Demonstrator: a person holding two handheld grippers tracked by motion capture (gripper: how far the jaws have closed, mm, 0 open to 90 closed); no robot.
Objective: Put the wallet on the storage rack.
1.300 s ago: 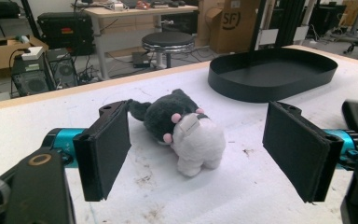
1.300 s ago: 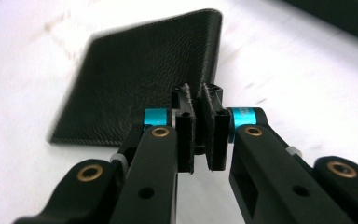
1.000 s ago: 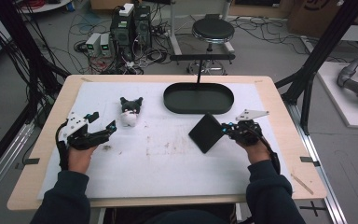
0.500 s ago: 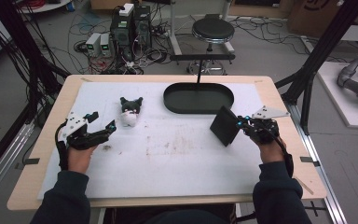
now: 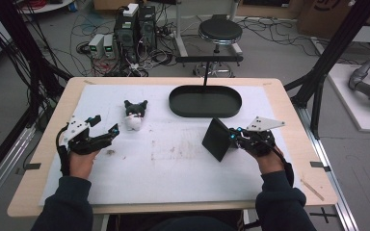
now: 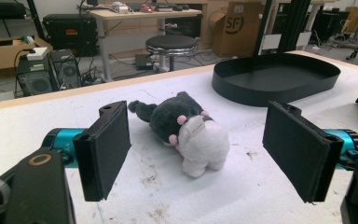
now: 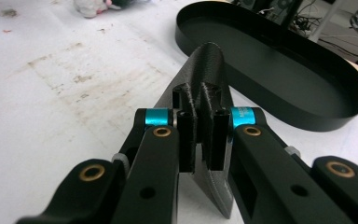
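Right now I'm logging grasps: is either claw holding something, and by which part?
The right claw pinches the black square plate by its edge; the left claw holds nothing.

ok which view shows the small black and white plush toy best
The left gripper view: the small black and white plush toy lies close, between the open jaws. The high view shows it small; the right gripper view catches just its edge.

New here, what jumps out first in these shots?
The right claw at the table's right, shut on a black square panel held tilted on edge, just short of the empty black oval tray. To the left, a small black-and-white plush toy lies ahead of the open left claw.
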